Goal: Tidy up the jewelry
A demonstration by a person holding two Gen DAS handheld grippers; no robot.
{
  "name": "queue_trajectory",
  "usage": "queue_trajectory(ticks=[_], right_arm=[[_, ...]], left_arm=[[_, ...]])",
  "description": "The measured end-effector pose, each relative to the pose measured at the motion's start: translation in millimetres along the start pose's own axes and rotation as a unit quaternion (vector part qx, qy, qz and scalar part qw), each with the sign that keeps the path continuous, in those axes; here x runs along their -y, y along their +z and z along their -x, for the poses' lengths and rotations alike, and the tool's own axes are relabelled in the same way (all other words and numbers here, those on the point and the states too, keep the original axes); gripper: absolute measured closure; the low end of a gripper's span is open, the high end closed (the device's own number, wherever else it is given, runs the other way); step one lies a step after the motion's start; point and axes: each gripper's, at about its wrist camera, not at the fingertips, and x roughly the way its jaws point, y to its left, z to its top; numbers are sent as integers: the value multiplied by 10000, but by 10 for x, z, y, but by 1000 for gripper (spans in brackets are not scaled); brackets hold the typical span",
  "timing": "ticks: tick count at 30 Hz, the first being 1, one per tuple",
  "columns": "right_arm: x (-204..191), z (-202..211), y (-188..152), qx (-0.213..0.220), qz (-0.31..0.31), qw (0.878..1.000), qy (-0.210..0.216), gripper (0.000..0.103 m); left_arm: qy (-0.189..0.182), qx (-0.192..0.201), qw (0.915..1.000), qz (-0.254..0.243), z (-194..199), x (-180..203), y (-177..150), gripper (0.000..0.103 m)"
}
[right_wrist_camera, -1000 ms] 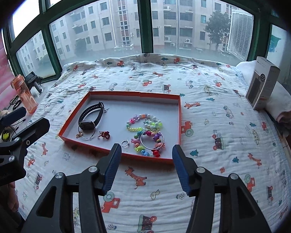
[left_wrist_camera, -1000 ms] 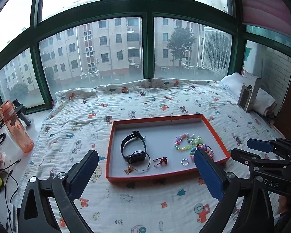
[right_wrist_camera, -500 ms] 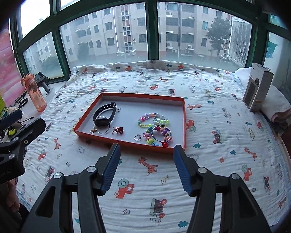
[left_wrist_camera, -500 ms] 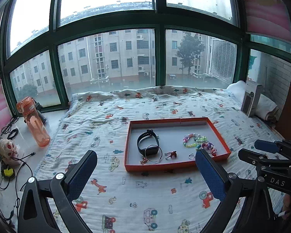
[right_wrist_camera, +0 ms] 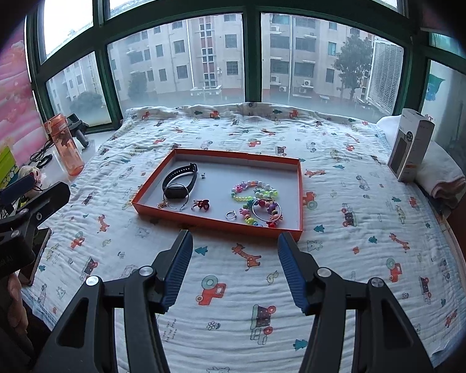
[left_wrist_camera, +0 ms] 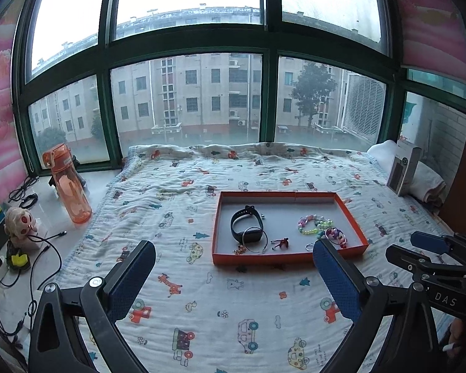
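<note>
An orange-rimmed tray (left_wrist_camera: pixel 289 258) (right_wrist_camera: pixel 214 222) lies on the bed. It holds a black wristband (left_wrist_camera: pixel 245 222) (right_wrist_camera: pixel 180 178), a thin silver bangle (left_wrist_camera: pixel 256 244) (right_wrist_camera: pixel 176 200), a small red charm (left_wrist_camera: pixel 281 242) (right_wrist_camera: pixel 202 204), a silver ring (left_wrist_camera: pixel 309 246) (right_wrist_camera: pixel 230 215) and colourful bead bracelets (left_wrist_camera: pixel 318 228) (right_wrist_camera: pixel 258 200). My left gripper (left_wrist_camera: pixel 233 276) is open and empty, well short of the tray. My right gripper (right_wrist_camera: pixel 234 267) is open and empty, just before the tray's near rim.
The bed has a white quilt with cartoon prints (left_wrist_camera: pixel 202 295) (right_wrist_camera: pixel 372 217). An orange water bottle (left_wrist_camera: pixel 68 183) (right_wrist_camera: pixel 63 144), cables and a small doll (left_wrist_camera: pixel 21 223) are on the left sill. A grey box (left_wrist_camera: pixel 404 168) (right_wrist_camera: pixel 411 144) stands on folded towels at right.
Both grippers have pulled back and up from the tray, which now looks smaller and farther. Both stay open and empty.
</note>
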Motion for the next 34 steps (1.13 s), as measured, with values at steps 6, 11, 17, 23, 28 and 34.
queue_trajectory(ticks=[6,11,17,23,28,34], right_arm=[[-8,70,-28,88,9,10000,16,40],[-22,93,-64,115,17,9999,51,40],[-24,91,-77,111,19,9999,78,40],[-41,87,-81,95,29,9999,86,40],[-61,90,-90,99,63,9999,103,40],[-59,88,-89,97,60,9999,107,40]], left_arm=[[-68,-11,10000,44,73,-26,-36,0],[-91,-54,9999,-40,92,9,-75,0],[-41,-74,10000,-33,92,12,-127,0],[21,-133,9999,-64,57,4,-156,0],[47,-148,9998,-96,38,17,-188,0],[47,-126,9999,-107,19,4,-206,0]])
